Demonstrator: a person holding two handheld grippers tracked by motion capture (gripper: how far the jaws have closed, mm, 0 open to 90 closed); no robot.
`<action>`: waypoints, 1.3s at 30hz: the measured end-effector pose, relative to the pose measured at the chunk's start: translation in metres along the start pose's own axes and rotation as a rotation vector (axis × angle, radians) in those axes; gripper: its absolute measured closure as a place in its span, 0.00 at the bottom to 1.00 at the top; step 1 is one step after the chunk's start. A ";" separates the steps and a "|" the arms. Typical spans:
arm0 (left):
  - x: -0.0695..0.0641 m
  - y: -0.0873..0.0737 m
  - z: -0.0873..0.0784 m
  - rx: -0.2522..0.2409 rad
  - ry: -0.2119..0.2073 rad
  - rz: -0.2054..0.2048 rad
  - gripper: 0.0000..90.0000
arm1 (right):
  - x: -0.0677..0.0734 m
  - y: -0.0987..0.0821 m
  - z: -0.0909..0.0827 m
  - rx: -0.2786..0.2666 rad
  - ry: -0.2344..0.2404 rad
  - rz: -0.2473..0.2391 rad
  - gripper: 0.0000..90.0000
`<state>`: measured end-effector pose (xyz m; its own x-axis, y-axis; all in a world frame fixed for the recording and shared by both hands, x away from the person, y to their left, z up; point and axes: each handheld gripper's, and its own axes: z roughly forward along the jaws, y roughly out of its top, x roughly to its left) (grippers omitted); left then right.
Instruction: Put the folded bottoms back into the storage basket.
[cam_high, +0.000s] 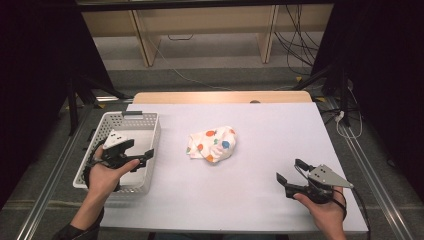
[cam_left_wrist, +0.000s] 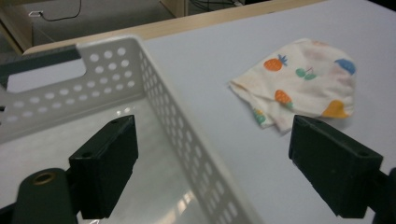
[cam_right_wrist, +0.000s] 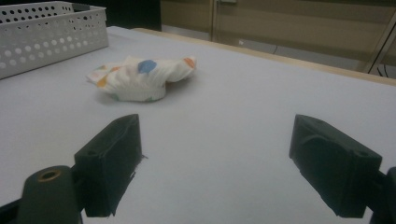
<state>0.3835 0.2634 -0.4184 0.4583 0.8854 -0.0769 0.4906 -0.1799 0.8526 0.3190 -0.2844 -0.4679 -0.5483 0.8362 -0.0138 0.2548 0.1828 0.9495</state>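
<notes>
1. Jaws first: the left gripper (cam_high: 142, 156) has its two black jaws spread wide with nothing between them. In the high view it hangs over the white basket (cam_high: 150, 131), near the basket's right wall; in its own view one jaw sits above the basket floor and the other above the table outside the wall.
2. The right gripper (cam_high: 289, 172) is also spread wide and holds nothing. It is low over the table's near right part, its jaws pointing toward the middle.
3. Between the two, at the middle of the white table (cam_high: 270, 125), lies a crumpled cloth (cam_high: 212, 144), cream with coloured fruit prints. It rests on the bare table, near the basket but apart from it, and well apart from both grippers.
4. Judgement on the step: the work looks to be at its start, a reach toward the cloth. No gripper touches it yet and the basket looks empty.
5. Judgement on the next move: one gripper has to travel to the cloth, come down over a raised fold, and pinch enough fabric that the soft bundle lifts whole. The left one must first clear the basket wall. The basket seems the likely place for the cloth.
</notes>
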 end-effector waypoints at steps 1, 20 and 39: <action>0.000 -0.001 0.000 -0.007 0.002 0.004 0.17 | 0.000 0.000 -0.001 0.013 -0.003 0.002 0.20; -0.020 0.008 0.006 -0.011 -0.084 0.097 0.05 | 0.001 0.000 0.000 0.002 0.001 -0.004 0.19; -0.039 0.025 0.027 0.000 -0.114 0.128 0.06 | 0.002 0.000 0.000 0.006 0.000 -0.002 0.19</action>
<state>0.3979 0.2125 -0.4076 0.5980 0.8011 -0.0254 0.4225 -0.2881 0.8594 0.3185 -0.2825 -0.4677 -0.5490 0.8357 -0.0154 0.2588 0.1875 0.9475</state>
